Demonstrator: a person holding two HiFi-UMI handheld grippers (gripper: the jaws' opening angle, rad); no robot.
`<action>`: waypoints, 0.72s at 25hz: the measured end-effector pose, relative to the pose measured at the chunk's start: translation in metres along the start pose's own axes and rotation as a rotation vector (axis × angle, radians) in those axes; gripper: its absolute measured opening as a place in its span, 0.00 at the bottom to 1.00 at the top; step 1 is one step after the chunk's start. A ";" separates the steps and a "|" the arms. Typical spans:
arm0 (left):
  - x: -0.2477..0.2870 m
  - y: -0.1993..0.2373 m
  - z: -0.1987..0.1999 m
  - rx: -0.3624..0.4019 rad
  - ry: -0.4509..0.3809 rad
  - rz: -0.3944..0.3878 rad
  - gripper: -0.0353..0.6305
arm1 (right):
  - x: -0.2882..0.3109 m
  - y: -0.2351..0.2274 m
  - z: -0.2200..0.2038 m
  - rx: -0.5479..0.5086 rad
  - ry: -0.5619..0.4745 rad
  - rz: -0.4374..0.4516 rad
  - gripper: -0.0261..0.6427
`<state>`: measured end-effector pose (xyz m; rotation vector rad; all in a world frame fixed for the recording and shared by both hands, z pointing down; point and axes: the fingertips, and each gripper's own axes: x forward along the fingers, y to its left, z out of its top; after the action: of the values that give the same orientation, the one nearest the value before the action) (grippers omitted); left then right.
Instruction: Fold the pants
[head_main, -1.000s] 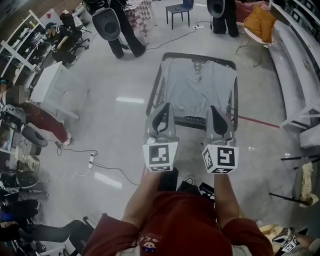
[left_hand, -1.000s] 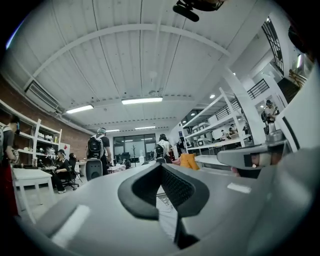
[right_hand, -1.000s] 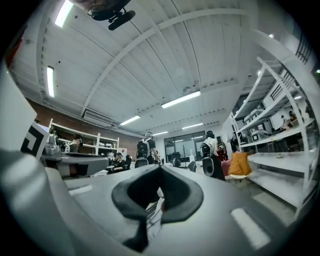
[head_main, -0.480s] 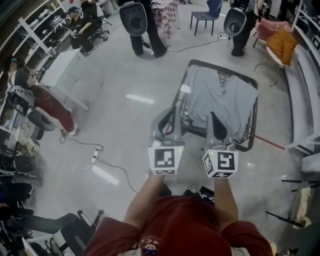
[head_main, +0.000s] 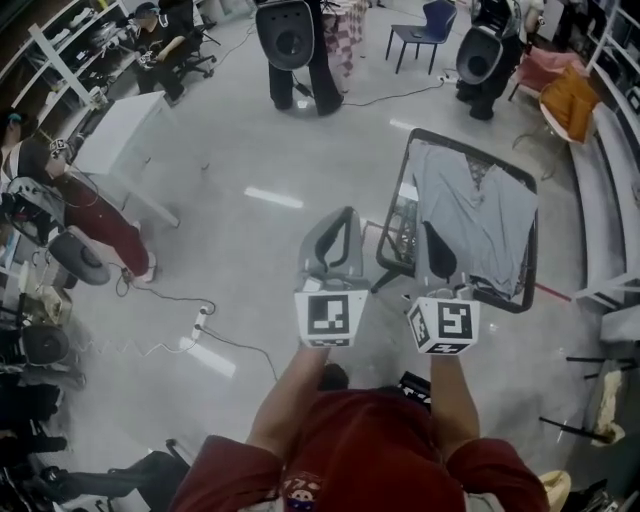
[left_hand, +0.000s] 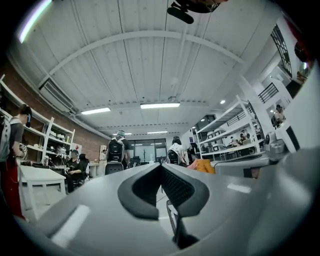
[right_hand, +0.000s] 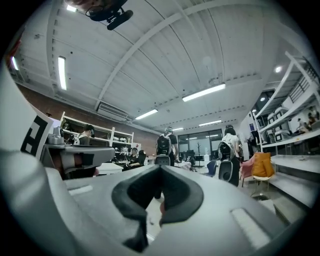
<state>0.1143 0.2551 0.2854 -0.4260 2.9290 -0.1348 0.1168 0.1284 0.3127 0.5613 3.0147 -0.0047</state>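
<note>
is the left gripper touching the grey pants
Apart: the head view shows the left gripper over bare floor, left of the table with the grey pants.

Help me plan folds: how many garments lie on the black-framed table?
1: grey drawstring pants spread flat across the black-framed table; anything beneath them is hidden.

an open lab hall: shelving racks (head_main: 62, 55), a worktable (head_main: 115, 140), floor cables (head_main: 238, 345).

I saw the pale grey pants (head_main: 475, 215) lying spread flat and unfolded on the dark-framed surface (head_main: 396, 200), at the upper right of the head view. They covered most of it, with the drawstring end farthest from me.
</note>
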 end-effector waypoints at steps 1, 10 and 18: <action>0.000 0.013 -0.002 -0.003 0.000 -0.009 0.06 | 0.006 0.010 -0.001 0.000 0.000 -0.010 0.04; 0.010 0.082 -0.013 -0.014 -0.010 -0.086 0.06 | 0.050 0.064 -0.005 -0.010 0.009 -0.091 0.04; 0.036 0.106 -0.027 -0.024 -0.025 -0.108 0.06 | 0.086 0.060 -0.015 -0.012 0.003 -0.138 0.04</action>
<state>0.0463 0.3476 0.2940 -0.5856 2.8859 -0.1076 0.0574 0.2157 0.3220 0.3513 3.0479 0.0062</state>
